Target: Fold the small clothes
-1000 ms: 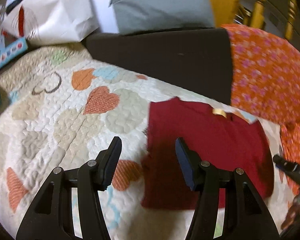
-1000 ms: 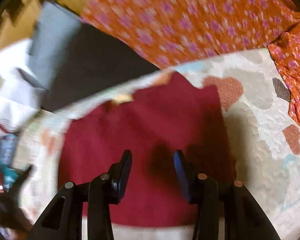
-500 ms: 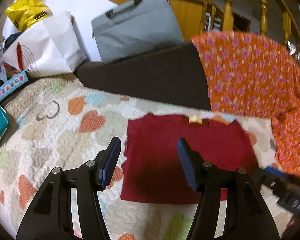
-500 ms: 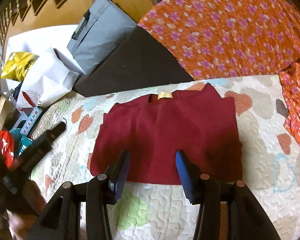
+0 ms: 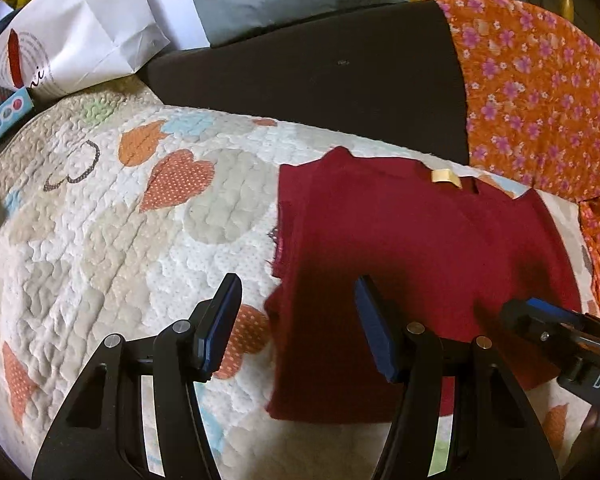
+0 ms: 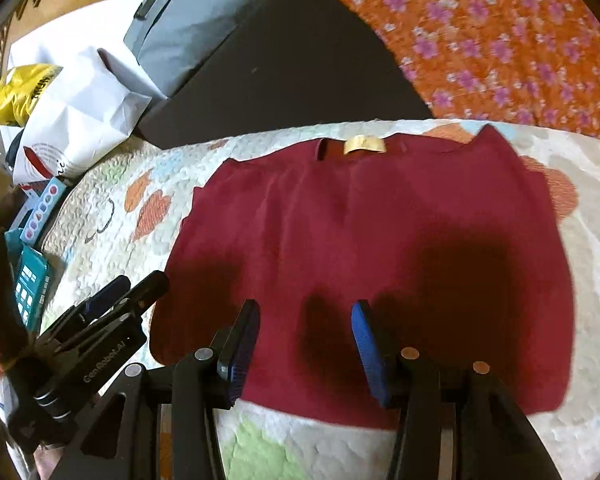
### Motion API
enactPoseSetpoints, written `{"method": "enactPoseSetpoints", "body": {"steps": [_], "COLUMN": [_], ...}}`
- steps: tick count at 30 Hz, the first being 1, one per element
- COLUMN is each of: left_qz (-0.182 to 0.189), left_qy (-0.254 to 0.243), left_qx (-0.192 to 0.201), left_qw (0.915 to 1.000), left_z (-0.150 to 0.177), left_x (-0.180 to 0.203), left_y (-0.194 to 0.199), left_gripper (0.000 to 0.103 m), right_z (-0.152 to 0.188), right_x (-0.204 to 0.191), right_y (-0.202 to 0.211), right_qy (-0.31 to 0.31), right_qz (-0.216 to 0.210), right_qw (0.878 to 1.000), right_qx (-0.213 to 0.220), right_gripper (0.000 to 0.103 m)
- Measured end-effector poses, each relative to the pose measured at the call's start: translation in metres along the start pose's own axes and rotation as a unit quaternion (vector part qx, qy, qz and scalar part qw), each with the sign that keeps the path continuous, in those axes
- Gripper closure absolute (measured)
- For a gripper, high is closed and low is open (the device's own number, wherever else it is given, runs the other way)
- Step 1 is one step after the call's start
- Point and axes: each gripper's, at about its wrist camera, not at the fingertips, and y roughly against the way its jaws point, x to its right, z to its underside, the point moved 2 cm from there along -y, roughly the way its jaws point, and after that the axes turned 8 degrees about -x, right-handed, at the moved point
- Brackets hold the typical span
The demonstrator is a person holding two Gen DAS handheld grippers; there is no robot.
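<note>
Nearest in the right wrist view, the right gripper [image 6: 304, 332] hangs over the near hem of the dark red shirt [image 6: 364, 240], its jaws spread wide with nothing between them; its shadow falls on the cloth. To its left the left gripper [image 6: 138, 288] points in over the shirt's left edge. In its own view, the left gripper [image 5: 296, 312] has its jaws wide apart too and holds nothing: one finger sits above the quilt [image 5: 100, 232], the other above the shirt's [image 5: 420, 264] left side. The right gripper's tip [image 5: 516, 312] shows at the right of that view, over the cloth.

The shirt lies spread flat on the heart-patterned quilt [image 6: 588, 208], toward the quilt's far edge, its neckline and tan label [image 6: 365, 145] lying nearest that edge.

Beyond the quilt's far edge lies a black slab [image 6: 300, 68], with orange flowered cloth [image 6: 500, 40] to its right and a grey bag [image 6: 196, 16] behind it. Past the far left corner stand a white paper bag [image 6: 84, 120] and a yellow bag [image 6: 16, 96].
</note>
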Motion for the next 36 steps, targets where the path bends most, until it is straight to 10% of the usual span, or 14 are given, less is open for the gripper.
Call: {"method": "enactPoseSetpoints", "body": {"steps": [19,30,36], "left_qz": [-0.005,0.080,0.094], "left_qy": [0.039,0.169,0.154], "left_qx": [-0.018,-0.079,-0.104], "left_qw": [0.9991,0.9792,0.9781], "left_z": [-0.003,0.001,0.004], "left_x": [-0.025,-0.082,-0.069], "left_y": [-0.014,-0.030,-0.040], "left_gripper": [0.044,0.044,0.044], "right_z": [-0.020,-0.045,-0.059], "right_x": [-0.023,-0.026,-0.027], "right_y": [-0.025,-0.045,-0.079], "right_qy": [0.022,0.046,0.045], "right_qz": [-0.025,0.012,0.019], "right_qw": [0.999,0.999,0.998], "right_qx": [-0.008,0.005,-0.029], "right_gripper": [0.057,0.057,0.057]}}
